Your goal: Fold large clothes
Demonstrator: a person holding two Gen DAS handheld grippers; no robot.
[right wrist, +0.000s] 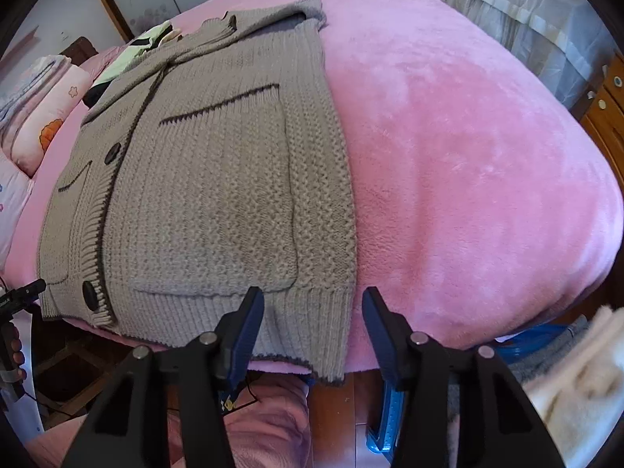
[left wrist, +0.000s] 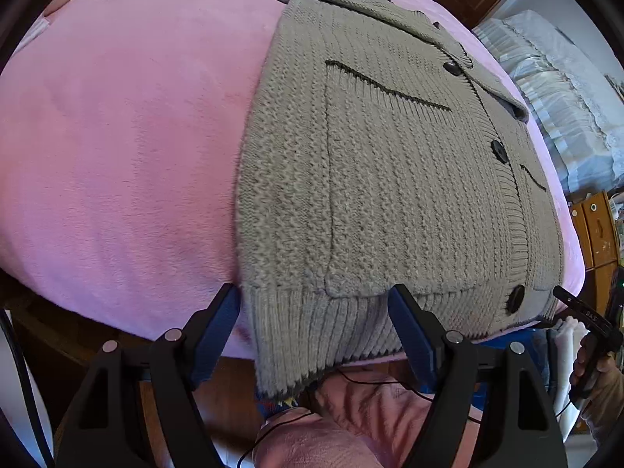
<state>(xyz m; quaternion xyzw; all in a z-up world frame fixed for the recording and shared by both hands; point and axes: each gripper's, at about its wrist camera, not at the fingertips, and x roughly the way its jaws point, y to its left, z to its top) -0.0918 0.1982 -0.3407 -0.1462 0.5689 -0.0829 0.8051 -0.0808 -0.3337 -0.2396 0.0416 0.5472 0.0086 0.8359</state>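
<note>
Lying flat on the pink blanket [left wrist: 117,148] of the bed: grey knit cardigan [left wrist: 370,179], buttoned, front side up, hem reaching the near bed edge and hanging slightly over it at 6 o'clock. Showing on the cardigan front: two patch pockets with dark slanted openings and a row of dark buttons [left wrist: 499,151] along the ribbed placket. Hovering at the hem in the left wrist view: left tool [left wrist: 314,329], released, blue-padded fingers [left wrist: 218,327] spread wide and straddling the ribbed hem corner at 6 o'clock, not pinching fabric. Hovering at the opposite hem corner in the right wrist view: right tool [right wrist: 314,329], likewise released, one finger over the ribbed hem, the other over bare blanket at 5 o'clock beside the cardigan's side edge. Appearing at 9 o'clock in the right wrist view: the left tool's tip, near the lowest button. Resting at 10 o'clock in that view: floral pillows [right wrist: 50,117]. Standing at 2 o'clock in the left wrist view: white ruffled bedding [left wrist: 565,89], well apart from the cardigan.
</note>
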